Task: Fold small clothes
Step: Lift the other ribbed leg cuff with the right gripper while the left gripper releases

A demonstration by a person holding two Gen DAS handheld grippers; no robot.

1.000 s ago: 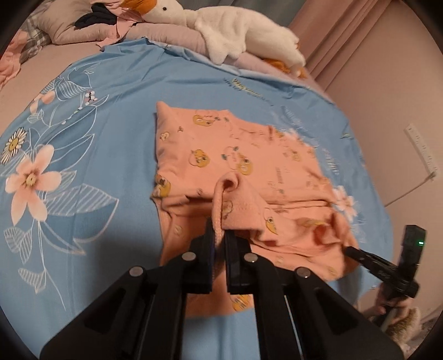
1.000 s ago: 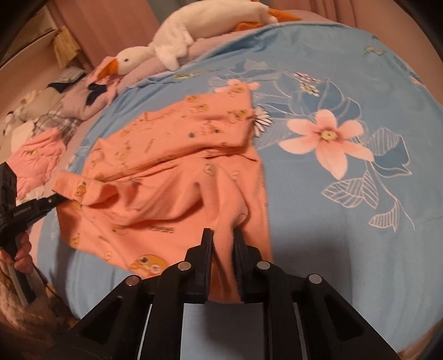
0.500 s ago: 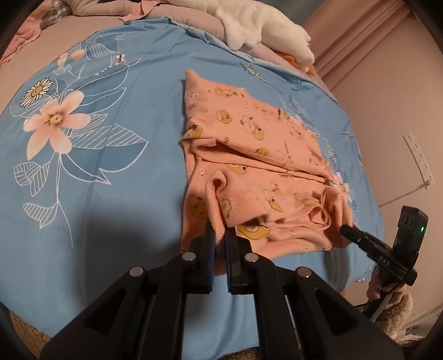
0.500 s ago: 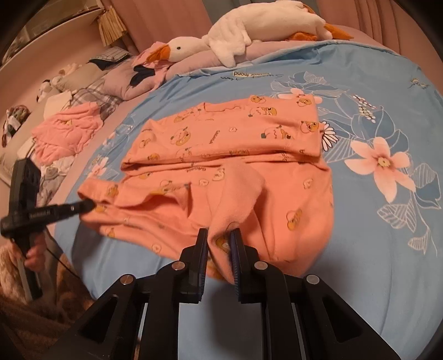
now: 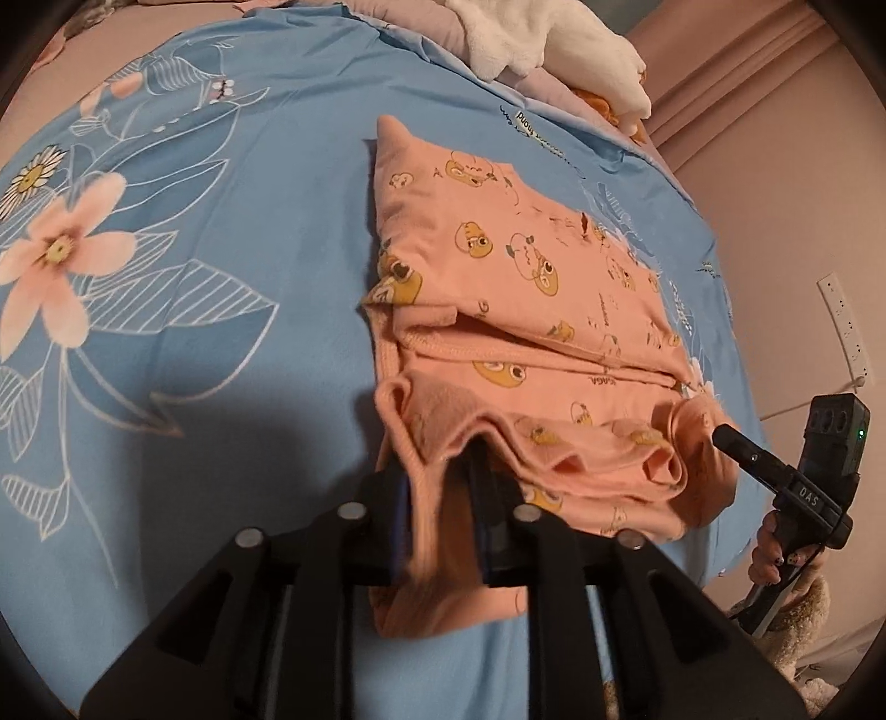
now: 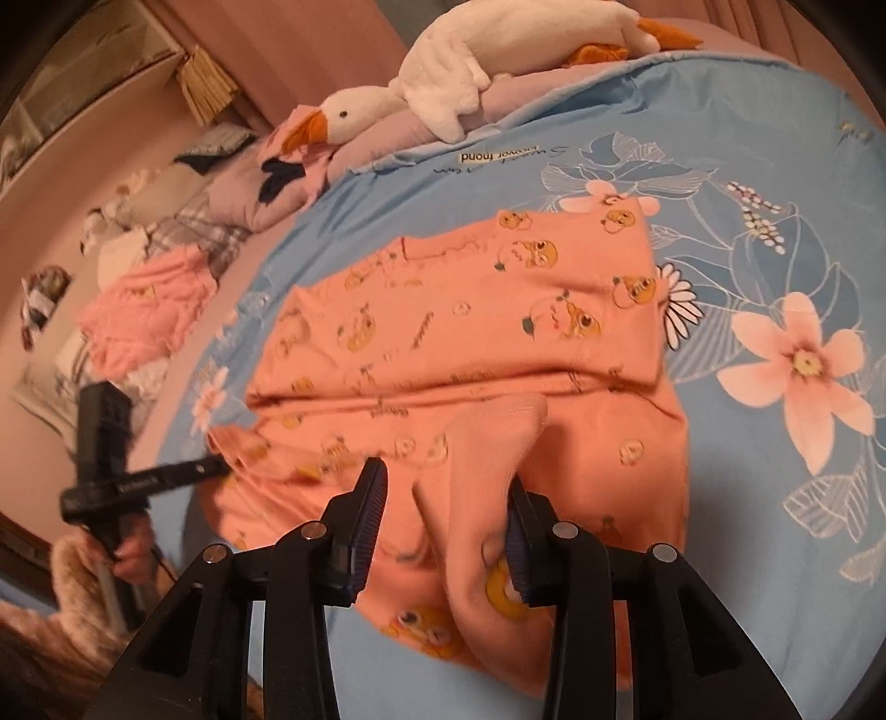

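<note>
A salmon-pink small garment [image 5: 526, 266] with yellow cartoon prints lies partly folded on the blue floral bedsheet [image 5: 194, 249]. My left gripper [image 5: 440, 487] is at its near left corner, jaws opening, and a loose fold of the cloth hangs between them. In the right wrist view the same garment [image 6: 470, 332] spreads across the sheet [image 6: 747, 221]. My right gripper [image 6: 446, 498] is at its near edge, jaws opening wide. A ridge of cloth stands between them and leans on the right pad only. Each view shows the other gripper's tip at the garment's far end.
A white plush goose [image 6: 443, 72] lies along the far side of the bed, also in the left wrist view [image 5: 554, 44]. A pile of pink and checked clothes [image 6: 144, 310] sits at the left. A wall socket strip [image 5: 841, 321] is on the right wall.
Both grippers, shut on folds of the garment before, now have their jaws parted. The left one has sunk closer to the bed, and the garment's near edge lies lower and bunched.
</note>
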